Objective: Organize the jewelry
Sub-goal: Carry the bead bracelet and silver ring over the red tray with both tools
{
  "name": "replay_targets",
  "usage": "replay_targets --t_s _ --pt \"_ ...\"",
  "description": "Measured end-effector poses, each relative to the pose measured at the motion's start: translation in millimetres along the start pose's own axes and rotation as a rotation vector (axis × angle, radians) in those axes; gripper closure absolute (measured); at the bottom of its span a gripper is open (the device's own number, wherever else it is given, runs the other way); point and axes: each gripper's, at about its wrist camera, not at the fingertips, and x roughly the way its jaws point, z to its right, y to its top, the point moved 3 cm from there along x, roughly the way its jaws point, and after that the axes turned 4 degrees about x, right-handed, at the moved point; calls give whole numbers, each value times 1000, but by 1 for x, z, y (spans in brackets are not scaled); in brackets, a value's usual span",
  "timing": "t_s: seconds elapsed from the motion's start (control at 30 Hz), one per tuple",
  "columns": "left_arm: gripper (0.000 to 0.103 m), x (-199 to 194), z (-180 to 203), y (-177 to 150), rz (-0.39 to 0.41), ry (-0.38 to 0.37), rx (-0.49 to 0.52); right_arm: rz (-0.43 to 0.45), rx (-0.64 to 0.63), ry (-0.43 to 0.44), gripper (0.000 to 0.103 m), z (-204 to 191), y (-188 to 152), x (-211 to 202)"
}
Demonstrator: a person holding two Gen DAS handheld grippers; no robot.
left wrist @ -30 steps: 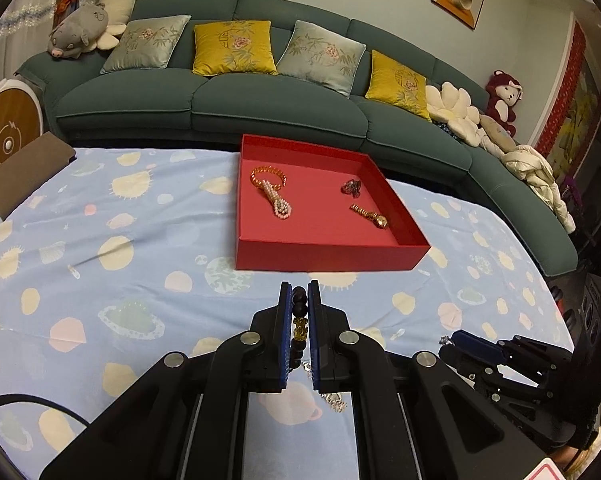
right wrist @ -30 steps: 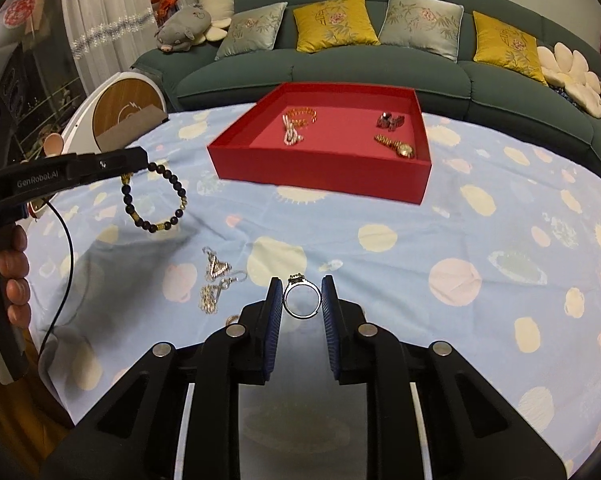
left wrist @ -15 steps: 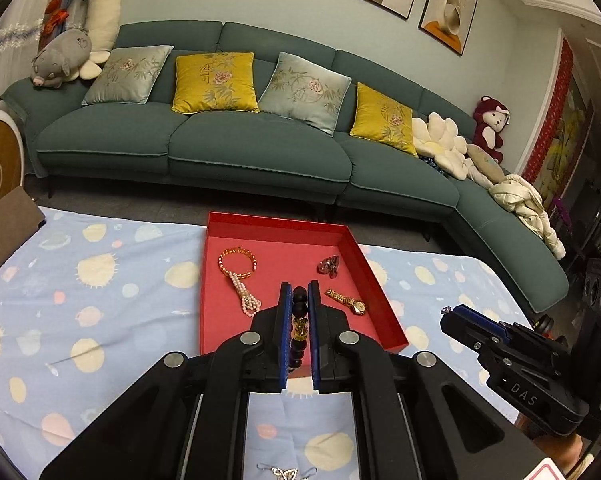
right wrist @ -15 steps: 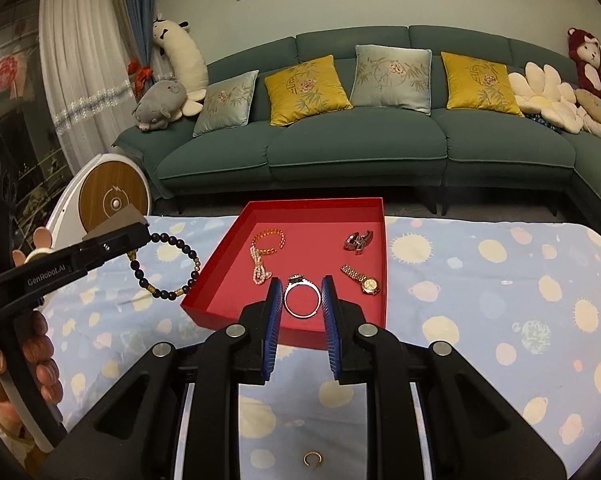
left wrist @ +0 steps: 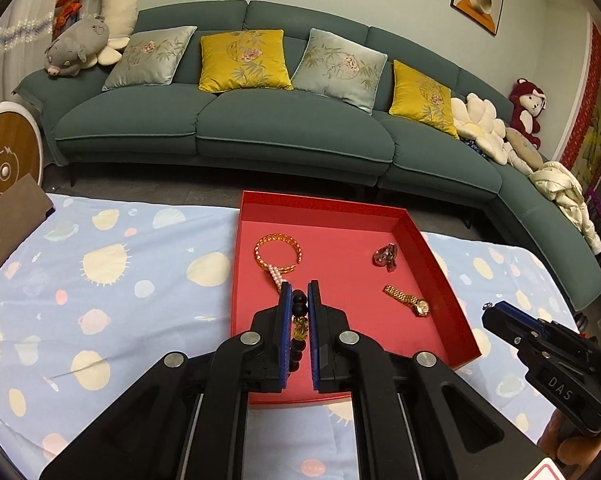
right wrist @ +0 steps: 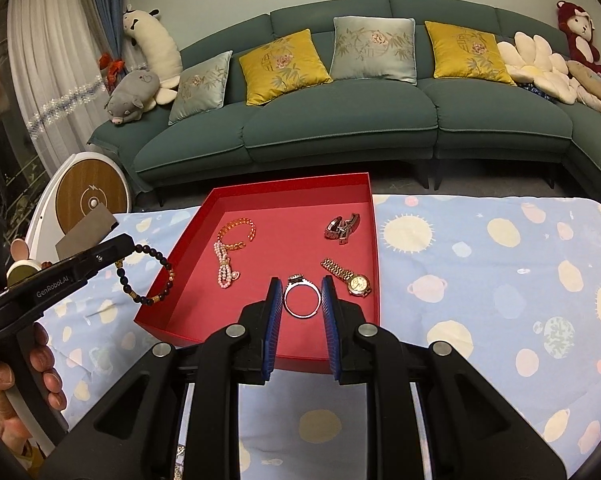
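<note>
Two tools (left wrist: 299,300) (right wrist: 300,300), jewelry between pads

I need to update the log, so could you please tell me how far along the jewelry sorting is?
Done: the red tray already holds a gold bangle, pearl strand, gold watch and a dark clasp piece. In hand: the left gripper grips a dark bead bracelet, the right gripper a silver ring, both near the tray. Left: releasing both.
</note>
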Motion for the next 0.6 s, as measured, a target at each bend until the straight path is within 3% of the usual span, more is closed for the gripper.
replay_targets --t_s 0.6 --pt "98 38 -5 -6 -49 30 56 -83 -23 -27 84 -3 -9 50"
